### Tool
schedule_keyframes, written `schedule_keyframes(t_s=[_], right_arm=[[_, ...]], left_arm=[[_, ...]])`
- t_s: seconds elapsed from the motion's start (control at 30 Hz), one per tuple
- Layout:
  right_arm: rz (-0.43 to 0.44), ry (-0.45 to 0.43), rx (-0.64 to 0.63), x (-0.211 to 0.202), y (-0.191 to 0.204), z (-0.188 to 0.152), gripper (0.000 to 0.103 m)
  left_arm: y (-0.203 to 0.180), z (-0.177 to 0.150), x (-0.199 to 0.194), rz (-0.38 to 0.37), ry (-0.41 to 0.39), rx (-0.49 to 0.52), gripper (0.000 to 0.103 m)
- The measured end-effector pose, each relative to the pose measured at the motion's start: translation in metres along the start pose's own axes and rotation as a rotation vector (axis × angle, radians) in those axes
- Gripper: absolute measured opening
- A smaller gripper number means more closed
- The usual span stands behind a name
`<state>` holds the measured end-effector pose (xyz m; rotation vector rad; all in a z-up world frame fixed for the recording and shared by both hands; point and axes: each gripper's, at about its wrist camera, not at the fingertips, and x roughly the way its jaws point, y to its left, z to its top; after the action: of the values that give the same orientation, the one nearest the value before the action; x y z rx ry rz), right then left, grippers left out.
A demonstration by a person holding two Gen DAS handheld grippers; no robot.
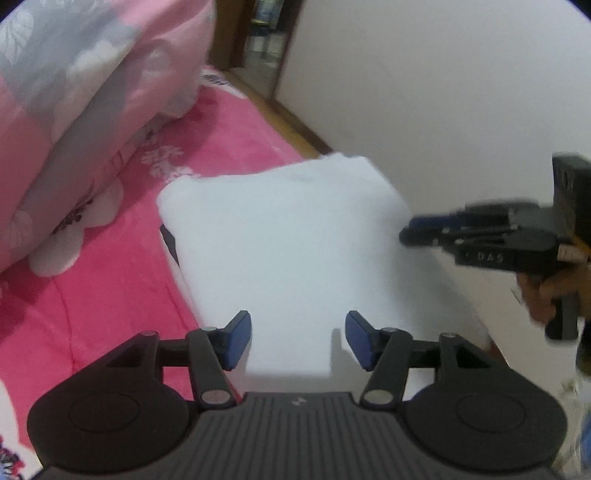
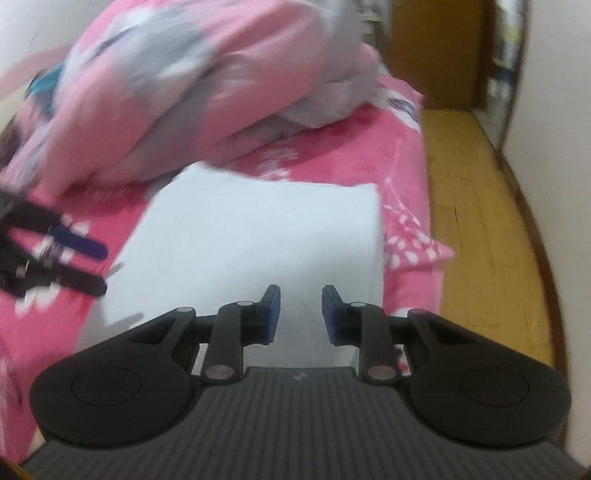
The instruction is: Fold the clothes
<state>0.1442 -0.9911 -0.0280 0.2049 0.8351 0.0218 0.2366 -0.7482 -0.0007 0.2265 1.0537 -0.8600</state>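
A white garment [image 1: 288, 236] lies folded into a rough rectangle on the pink flowered bed sheet [image 1: 92, 295]. My left gripper [image 1: 298, 339] hovers over its near edge, jaws open, with nothing between the blue pads. In the right wrist view the same white garment [image 2: 258, 236] lies below my right gripper [image 2: 301, 314], whose jaws stand a little apart and hold nothing. The right gripper [image 1: 408, 230] shows at the garment's right side in the left wrist view, held by a hand [image 1: 535, 295]. The left gripper [image 2: 99, 268] appears blurred beside the garment's left edge.
A bulky pink and grey flowered quilt [image 2: 166, 92] is heaped on the bed sheet [image 2: 332, 158] behind the garment. The bed's edge runs along a yellow wooden floor [image 2: 480, 221]. A white wall [image 1: 443, 92] and a doorway [image 1: 266, 29] stand beyond.
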Motion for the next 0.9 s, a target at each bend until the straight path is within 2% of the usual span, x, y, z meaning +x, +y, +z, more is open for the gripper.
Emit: schedule_keyframes(t_s=[0.03, 0.13, 0.23, 0.33, 0.37, 0.43, 0.47, 0.5, 0.57, 0.6, 0.63, 0.77, 0.83, 0.9], right_arm=[[0.007, 0.032, 0.051, 0.015, -0.01, -0.002, 0.022], [0.015, 0.03, 0.127, 0.014, -0.019, 0.005, 0.022], [0.02, -0.07, 0.162, 0.003, -0.021, 0.031, 0.023], [0.019, -0.109, 0.2, 0.025, -0.031, 0.062, 0.023], [0.013, -0.09, 0.23, 0.04, -0.038, 0.067, 0.023], [-0.016, -0.026, 0.307, 0.071, -0.053, 0.072, 0.022], [-0.044, 0.004, 0.354, 0.079, -0.06, 0.07, 0.022], [-0.067, 0.011, 0.423, 0.077, -0.069, 0.067, 0.029], [-0.035, -0.023, 0.553, 0.048, -0.08, 0.057, 0.029], [-0.037, -0.041, 0.565, 0.029, -0.076, 0.052, 0.03], [-0.055, -0.055, 0.55, 0.009, -0.068, 0.046, 0.03], [-0.048, -0.015, 0.515, -0.043, -0.018, 0.008, 0.03], [-0.057, 0.058, 0.469, -0.042, 0.0, -0.007, 0.03], [-0.087, 0.173, 0.414, -0.025, 0.016, -0.026, 0.029]], left_arm=[[0.002, 0.003, 0.011, 0.02, 0.012, -0.015, 0.054], [0.007, 0.006, -0.001, 0.004, 0.009, -0.037, 0.058], [0.013, 0.015, -0.006, 0.005, -0.023, -0.046, 0.062], [0.019, 0.031, 0.013, 0.046, -0.028, -0.073, 0.064], [0.023, 0.036, 0.023, 0.06, -0.037, -0.09, 0.066], [0.029, 0.045, 0.034, 0.16, -0.038, -0.108, 0.067], [0.032, 0.048, 0.039, 0.217, -0.037, -0.116, 0.067], [0.034, 0.052, 0.044, 0.274, -0.035, -0.123, 0.067], [0.042, 0.056, 0.03, 0.237, -0.042, -0.207, 0.067], [0.042, 0.056, 0.02, 0.219, -0.056, -0.223, 0.07], [0.04, 0.055, 0.009, 0.208, -0.074, -0.226, 0.076], [0.014, 0.037, -0.011, 0.179, -0.065, -0.155, 0.078], [0.0, 0.023, -0.006, 0.177, -0.022, -0.131, 0.078], [-0.012, 0.011, 0.002, 0.213, 0.034, -0.122, 0.078]])
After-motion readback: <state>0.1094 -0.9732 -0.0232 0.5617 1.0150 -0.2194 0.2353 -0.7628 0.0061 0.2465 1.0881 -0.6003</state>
